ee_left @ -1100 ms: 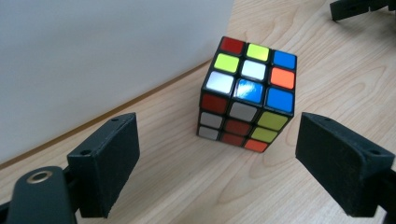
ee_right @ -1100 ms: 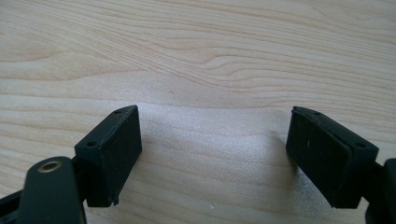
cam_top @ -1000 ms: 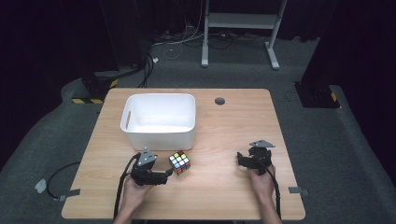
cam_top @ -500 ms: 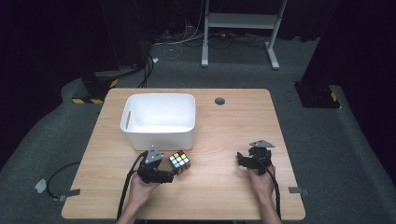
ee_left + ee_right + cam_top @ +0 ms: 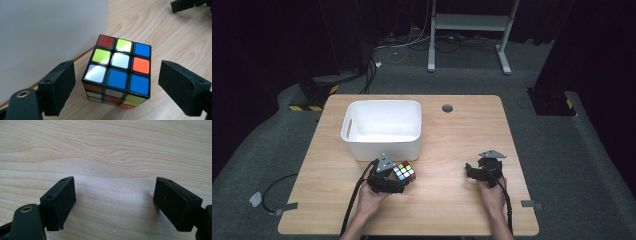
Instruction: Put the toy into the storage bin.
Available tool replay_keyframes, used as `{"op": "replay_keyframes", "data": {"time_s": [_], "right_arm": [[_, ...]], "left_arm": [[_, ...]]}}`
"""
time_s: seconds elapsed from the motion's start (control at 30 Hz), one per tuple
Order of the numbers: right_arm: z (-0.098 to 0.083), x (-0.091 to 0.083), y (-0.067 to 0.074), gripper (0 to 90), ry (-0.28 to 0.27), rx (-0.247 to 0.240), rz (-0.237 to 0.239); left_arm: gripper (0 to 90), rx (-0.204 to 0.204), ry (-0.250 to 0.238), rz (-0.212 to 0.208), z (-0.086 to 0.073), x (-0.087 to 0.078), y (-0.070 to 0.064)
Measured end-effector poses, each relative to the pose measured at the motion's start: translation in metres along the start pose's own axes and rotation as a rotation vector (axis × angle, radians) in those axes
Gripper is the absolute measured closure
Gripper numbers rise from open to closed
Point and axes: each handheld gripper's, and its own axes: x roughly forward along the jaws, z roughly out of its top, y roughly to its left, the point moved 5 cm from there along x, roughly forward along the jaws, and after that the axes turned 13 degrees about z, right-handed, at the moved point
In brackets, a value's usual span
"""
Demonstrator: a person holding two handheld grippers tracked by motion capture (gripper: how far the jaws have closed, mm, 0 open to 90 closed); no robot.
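I see the puzzle cube (image 5: 117, 72) standing on the wooden table (image 5: 452, 130), near the front edge on my left side, just in front of the white bin (image 5: 382, 127). In the left gripper view its top face shows red, yellow-green, blue, white and orange stickers, and the cube sits with one corner turned toward me. The white wall of the bin rises just behind it; I cannot tell if they touch.

My left gripper (image 5: 117, 92) is at the cube, with its jaws spread wide, one on each side. There is a gap between each pad and the cube, so nothing is held. In the high view the left hand (image 5: 371, 200) holds this gripper low over the table.

My right gripper (image 5: 113, 202) is well apart, at the right front part of the table. Its jaws are also wide, with bare wood between them. The right hand (image 5: 493, 192) holds it from below.
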Motion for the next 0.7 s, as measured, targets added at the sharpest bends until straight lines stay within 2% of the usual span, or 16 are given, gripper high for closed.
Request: {"op": "replay_keyframes", "data": {"time_s": [0.1,0.23,0.5,0.7], "right_arm": [[0.000,0.000,0.000,18.1,0.001,-0.003,0.001],[0.000,0.000,0.000,18.1,0.001,-0.004,0.001],[0.000,0.000,0.000,18.1,0.002,-0.004,0.001],[0.000,0.000,0.000,18.1,0.002,-0.006,0.002]], "left_arm": [[14.6,-0.003,0.001,0.002,0.001,0.003,-0.001],[15.4,0.012,0.004,0.018,0.002,0.007,-0.003],[17.0,0.018,0.009,0.011,0.002,0.016,-0.007],[19.2,0.041,0.016,0.014,0.002,0.024,-0.011]]}}
